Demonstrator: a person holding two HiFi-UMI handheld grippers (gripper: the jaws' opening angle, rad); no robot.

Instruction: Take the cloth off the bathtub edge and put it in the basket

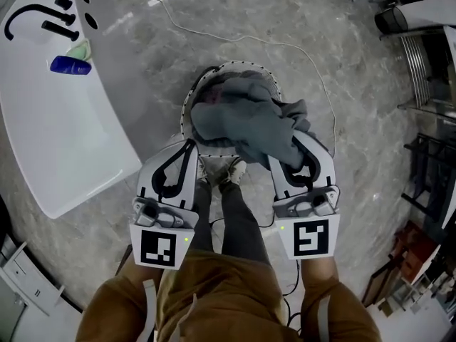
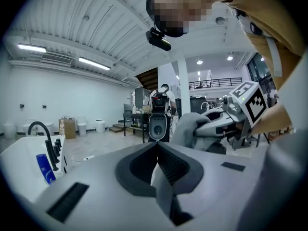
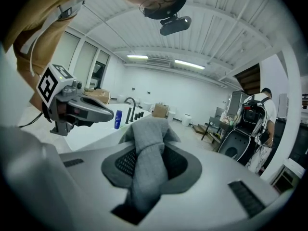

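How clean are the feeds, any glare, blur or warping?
Head view: sharp, with a streak of lamp glare on the floor. Left gripper view and right gripper view: heavy fisheye bending, dark corners; the cloth between the right tongs is crisp.

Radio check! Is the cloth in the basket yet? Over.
Right gripper shut on cloth, above basket. Left gripper shut, empty. Cloth not released yet. Nothing in the way.

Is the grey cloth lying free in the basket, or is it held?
Held: the right gripper has its jaws pinched on the cloth, which is bunched over the basket.
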